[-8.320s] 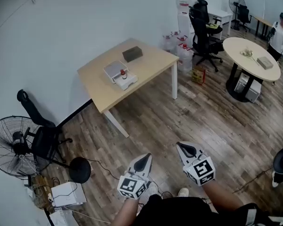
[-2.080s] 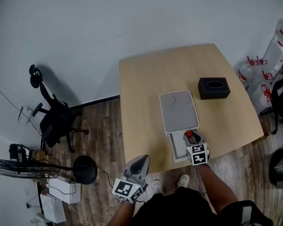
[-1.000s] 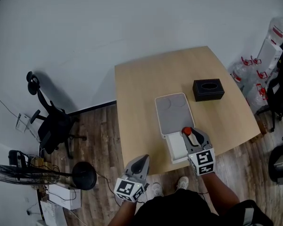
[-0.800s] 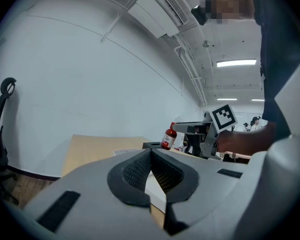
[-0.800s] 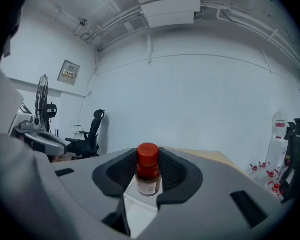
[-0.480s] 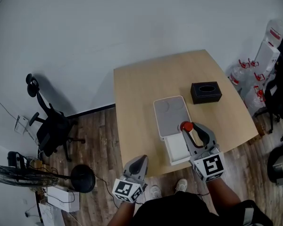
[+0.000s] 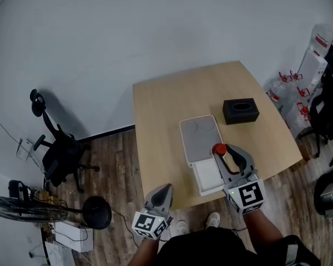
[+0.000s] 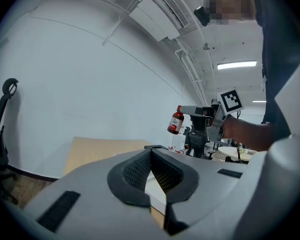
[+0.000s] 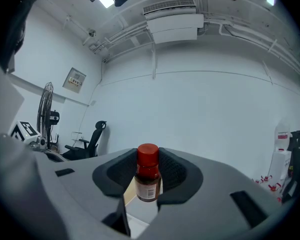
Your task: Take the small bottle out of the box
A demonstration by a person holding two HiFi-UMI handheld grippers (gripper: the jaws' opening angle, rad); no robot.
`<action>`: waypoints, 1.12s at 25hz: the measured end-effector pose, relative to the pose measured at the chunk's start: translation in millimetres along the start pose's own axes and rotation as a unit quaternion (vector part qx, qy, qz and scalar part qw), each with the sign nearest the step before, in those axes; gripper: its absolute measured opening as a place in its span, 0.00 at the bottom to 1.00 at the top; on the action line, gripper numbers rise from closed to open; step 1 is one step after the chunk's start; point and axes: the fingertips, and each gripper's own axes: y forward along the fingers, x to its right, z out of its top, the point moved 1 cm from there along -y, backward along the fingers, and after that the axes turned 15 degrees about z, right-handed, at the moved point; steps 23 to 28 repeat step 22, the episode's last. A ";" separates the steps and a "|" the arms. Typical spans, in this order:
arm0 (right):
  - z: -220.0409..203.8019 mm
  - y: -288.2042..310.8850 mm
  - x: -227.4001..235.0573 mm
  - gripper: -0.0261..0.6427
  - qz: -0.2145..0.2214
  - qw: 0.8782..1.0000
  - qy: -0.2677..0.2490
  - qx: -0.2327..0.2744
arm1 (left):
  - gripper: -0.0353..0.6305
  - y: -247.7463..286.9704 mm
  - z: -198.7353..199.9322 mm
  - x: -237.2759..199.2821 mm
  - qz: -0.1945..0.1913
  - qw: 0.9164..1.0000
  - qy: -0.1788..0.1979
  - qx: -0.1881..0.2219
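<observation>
Right gripper (image 7: pixel 227 155) is pinching the small bottle (image 9: pixel 148 180), holding it clear of the box (image 7: pixel 203 178); left gripper (image 8: pixel 151 171) is idling, jaws pressed together.

I see a light wooden table (image 7: pixel 161 110) with its far edge up against the pale wall (image 7: pixel 127 32), the top mostly bare. Two things lie on it: a white box (image 7: pixel 206 176) near the front edge, open, with its grey lid (image 7: pixel 200 140) lying flat and touching its far side, and a black tissue box (image 7: pixel 240 111) further back to the right, apart from the lid. The table stands on a wood-plank floor (image 7: pixel 127 165)
</observation>
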 end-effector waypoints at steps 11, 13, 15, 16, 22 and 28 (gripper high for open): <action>-3.0 1.1 0.0 0.25 -0.003 1.000 -0.004 -0.002 | 0.07 0.5 5.7 -2.7 0.000 1.000 0.001 0.007; -3.2 0.1 0.6 0.25 -0.004 1.000 -0.004 -0.001 | 0.07 1.4 5.3 -1.9 -0.001 1.000 0.001 0.009; -3.3 -0.6 0.9 0.25 -0.005 1.000 -0.001 -0.002 | 0.07 1.5 5.3 -1.2 -0.001 1.000 0.000 0.007; -3.4 -0.7 1.0 0.25 -0.006 1.000 0.001 -0.003 | 0.07 1.3 5.6 -0.9 0.000 1.000 -0.001 0.006; -4.6 1.4 6.7 0.25 -0.014 1.000 0.006 -0.012 | 0.07 3.5 3.4 0.1 -0.004 1.000 -0.001 0.008; -4.6 1.4 6.7 0.25 -0.014 1.000 0.006 -0.012 | 0.07 3.5 3.4 0.1 -0.004 1.000 -0.001 0.008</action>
